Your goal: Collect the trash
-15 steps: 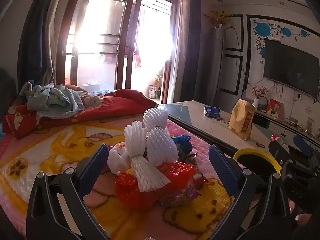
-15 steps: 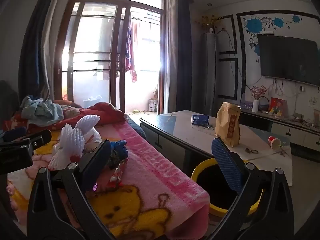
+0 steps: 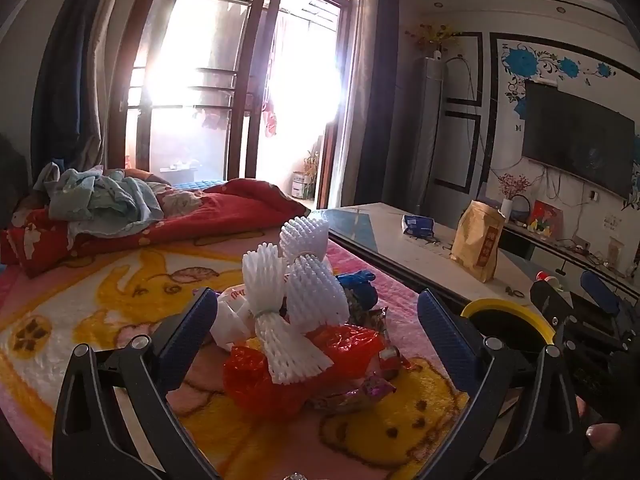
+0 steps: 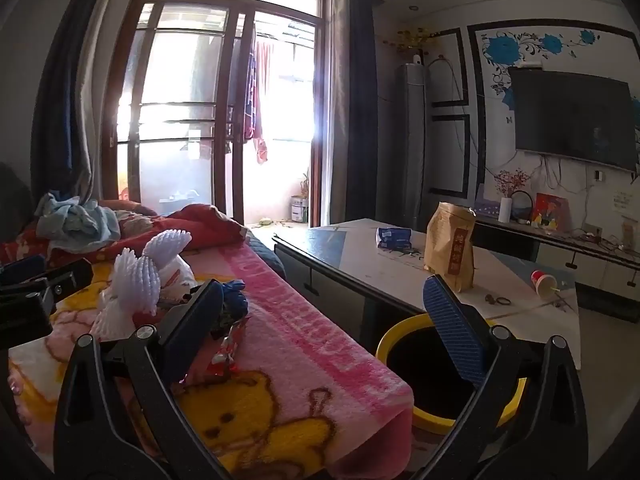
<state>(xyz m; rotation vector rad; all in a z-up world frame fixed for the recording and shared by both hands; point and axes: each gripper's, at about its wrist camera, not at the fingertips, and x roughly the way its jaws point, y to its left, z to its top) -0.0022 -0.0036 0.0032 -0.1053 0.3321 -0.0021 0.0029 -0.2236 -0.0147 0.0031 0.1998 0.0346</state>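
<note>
On the pink blanket point(image 3: 100, 300) lay foam nets point(image 3: 296, 292) (atop a red bag point(image 3: 348, 344)); left gripper point(image 3: 316, 320) and right gripper point(image 4: 324, 312) gaped wide, empty.

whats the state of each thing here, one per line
left tongs: open, holding nothing
right tongs: open, holding nothing
foam fruit nets: piled on the blanket, on top of the trash
red plastic bag: crumpled, under the nets
yellow bin: upright, uncovered, beside the bed
brown paper bag: standing upright on the table
red cup: tipped over on the table
</note>
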